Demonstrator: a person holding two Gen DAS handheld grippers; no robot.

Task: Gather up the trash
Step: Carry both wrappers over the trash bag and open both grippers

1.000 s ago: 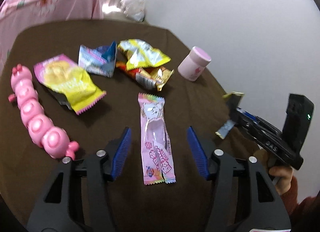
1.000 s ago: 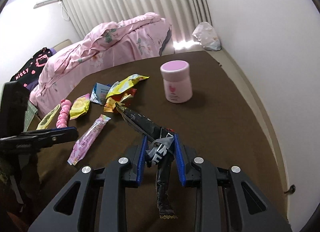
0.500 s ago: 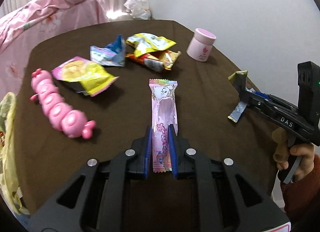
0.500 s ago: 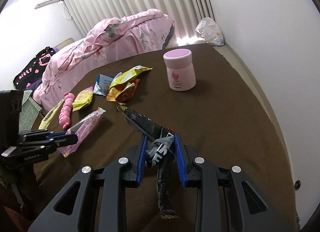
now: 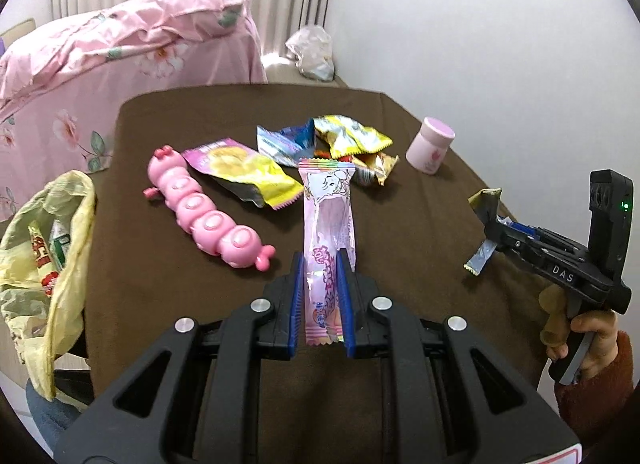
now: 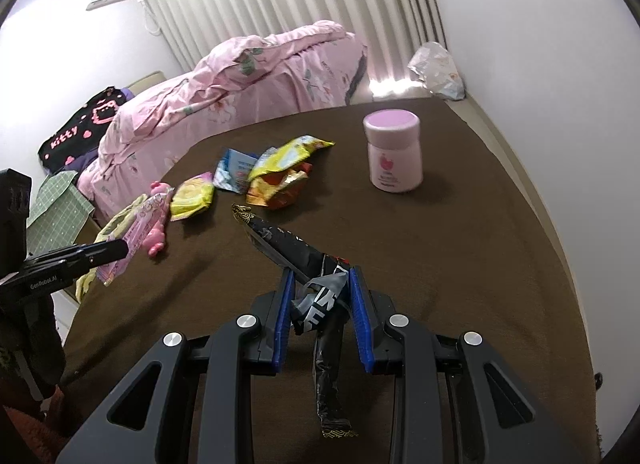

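The brown tabletop (image 5: 168, 288) carries a loose cluster of litter toward its far side: a pink caterpillar toy (image 5: 204, 212) lying on a slant at the left, a yellow and pink packet (image 5: 244, 176) just beside it, a blue packet (image 5: 284, 142), a yellow packet (image 5: 352, 138) and an orange foil wrapper (image 5: 378, 168) bunched together behind, and an upright pink-lidded jar (image 5: 430, 144) standing apart at the far right. A yellow plastic bag (image 5: 48, 264) with packets inside hangs off the tabletop's left edge, and a pink floral quilt (image 5: 120, 64) lies beyond. The left gripper (image 5: 320, 288) has just closed and now clamps the near end of the long pink wrapper (image 5: 328, 224), which is raised off the cloth with its long axis running away from the camera, its rainbow-edged far end overlapping the orange foil in view. The right gripper (image 6: 322, 308) pinches a long black wrapper (image 6: 288, 244) near its middle; one end points far-left over the tabletop, the other hangs toward the near side. A hand (image 5: 584, 340) in a red sleeve holds that gripper's handle
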